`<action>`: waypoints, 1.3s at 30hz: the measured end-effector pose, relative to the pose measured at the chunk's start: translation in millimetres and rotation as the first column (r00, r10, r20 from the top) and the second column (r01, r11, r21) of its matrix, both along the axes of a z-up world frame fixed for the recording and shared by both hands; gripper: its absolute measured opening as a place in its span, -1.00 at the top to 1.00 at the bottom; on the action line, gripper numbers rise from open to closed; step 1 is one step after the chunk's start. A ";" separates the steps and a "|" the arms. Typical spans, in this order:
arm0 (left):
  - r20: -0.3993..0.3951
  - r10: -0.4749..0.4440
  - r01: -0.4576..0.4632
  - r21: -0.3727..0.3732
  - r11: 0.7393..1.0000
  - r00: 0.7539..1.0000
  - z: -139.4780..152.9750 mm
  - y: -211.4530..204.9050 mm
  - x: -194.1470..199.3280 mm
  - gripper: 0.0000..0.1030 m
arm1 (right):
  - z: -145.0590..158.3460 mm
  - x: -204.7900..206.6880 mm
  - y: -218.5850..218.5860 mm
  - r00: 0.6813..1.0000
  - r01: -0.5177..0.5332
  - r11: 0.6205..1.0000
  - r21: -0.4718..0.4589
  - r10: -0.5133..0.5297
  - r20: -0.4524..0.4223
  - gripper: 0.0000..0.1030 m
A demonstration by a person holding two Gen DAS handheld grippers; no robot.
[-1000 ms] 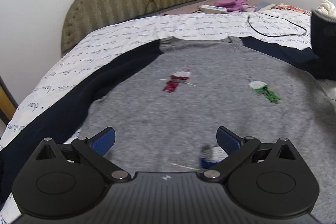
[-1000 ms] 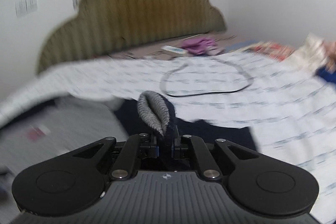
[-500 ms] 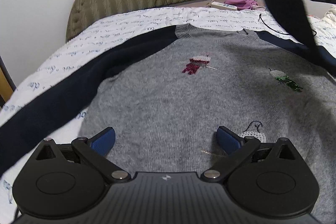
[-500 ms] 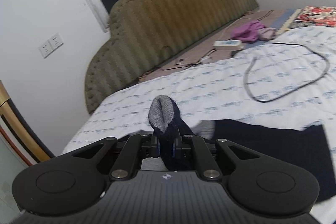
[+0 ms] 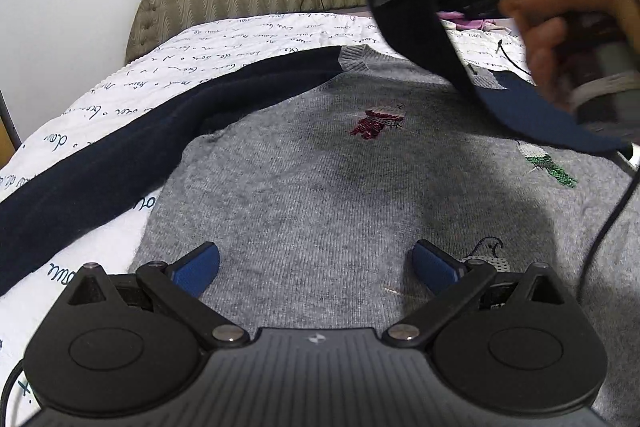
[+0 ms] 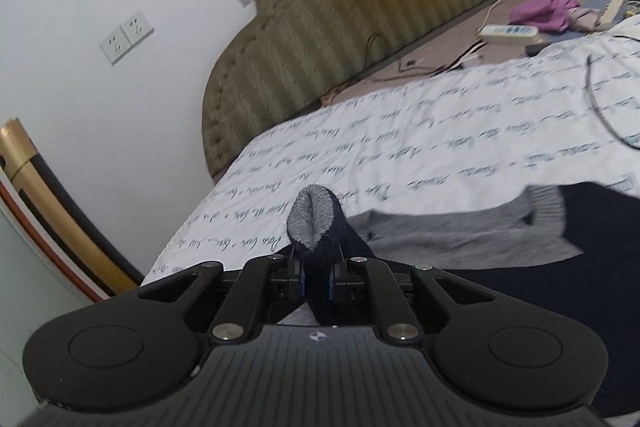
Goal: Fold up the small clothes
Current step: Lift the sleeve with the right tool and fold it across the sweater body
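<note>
A small grey sweater point(image 5: 328, 195) with navy sleeves and little embroidered figures lies flat on the white printed bedspread point(image 5: 224, 43). Its left navy sleeve point(image 5: 120, 155) stretches out to the left. My left gripper point(image 5: 316, 263) hovers open just above the sweater's lower part, nothing between its blue pads. My right gripper point(image 6: 316, 281) is shut on the other navy sleeve point(image 6: 320, 243), whose grey cuff point(image 6: 312, 215) sticks up past the fingertips. In the left wrist view that gripper, held by a hand point(image 5: 560, 23), carries the sleeve point(image 5: 432, 39) above the sweater's chest.
An olive padded headboard point(image 6: 360, 23) backs the bed against a white wall with sockets point(image 6: 126, 35). A black cable point(image 6: 600, 107) loops on the bedspread at right. A power strip point(image 6: 508, 33) and purple cloth point(image 6: 544, 11) lie beyond. A gold-edged frame point(image 6: 44, 195) stands at left.
My right gripper has swung leftward with the sleeve, coming in over the sweater's chest in the left wrist view. My left gripper has sunk closer to the sweater.
</note>
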State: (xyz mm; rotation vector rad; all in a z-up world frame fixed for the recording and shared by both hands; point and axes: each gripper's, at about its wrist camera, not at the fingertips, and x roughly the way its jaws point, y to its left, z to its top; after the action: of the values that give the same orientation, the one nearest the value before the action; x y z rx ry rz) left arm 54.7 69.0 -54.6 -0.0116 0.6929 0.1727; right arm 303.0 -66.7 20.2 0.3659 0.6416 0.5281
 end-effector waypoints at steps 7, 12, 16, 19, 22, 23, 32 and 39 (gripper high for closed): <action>0.002 0.005 -0.005 -0.002 1.000 1.000 -0.4 -1.8 -1.1 -1.00 | -12.1 10.1 34.8 0.998 -0.057 0.998 -0.037 0.056 -0.031 0.75; 0.002 0.005 -0.005 -0.006 1.000 1.000 -0.9 -2.0 -1.5 -1.00 | -25.8 25.9 55.9 0.988 -0.119 0.989 -0.082 0.110 -0.105 0.47; 0.003 0.004 -0.004 -0.013 1.000 1.000 0.2 -1.4 -2.1 -1.00 | -36.6 25.4 56.8 0.971 -0.180 0.983 -0.046 0.170 -0.167 -0.07; 0.002 0.004 -0.004 -0.013 1.000 1.000 0.5 -0.3 -1.8 -1.00 | -27.1 11.4 41.0 0.974 -0.190 0.982 0.023 0.191 -0.121 -0.12; 0.003 0.004 -0.004 -0.014 1.000 1.000 0.5 0.1 -1.7 -1.00 | -26.1 4.4 31.0 0.967 -0.213 0.977 0.034 0.215 -0.137 -0.17; 0.002 0.004 -0.004 -0.013 1.000 1.000 0.5 0.0 -1.7 -1.00 | -29.4 4.2 32.0 0.962 -0.223 0.975 0.019 0.223 -0.160 -0.22; 0.003 0.005 -0.005 -0.026 1.000 1.000 1.1 4.4 -0.1 -1.00 | -33.1 -16.0 42.4 0.961 -0.244 0.966 -0.082 0.230 -0.156 -0.32; 0.051 0.130 -0.131 0.016 0.991 0.990 21.1 9.5 -21.8 -1.00 | -31.7 -35.5 52.9 0.966 -0.255 0.916 -0.311 0.229 -0.118 -0.40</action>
State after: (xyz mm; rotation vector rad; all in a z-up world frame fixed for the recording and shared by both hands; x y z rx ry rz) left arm 32.9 78.5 -33.5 -0.0432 0.6410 0.3038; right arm 267.5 -13.8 -11.5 -0.0058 0.8436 0.6345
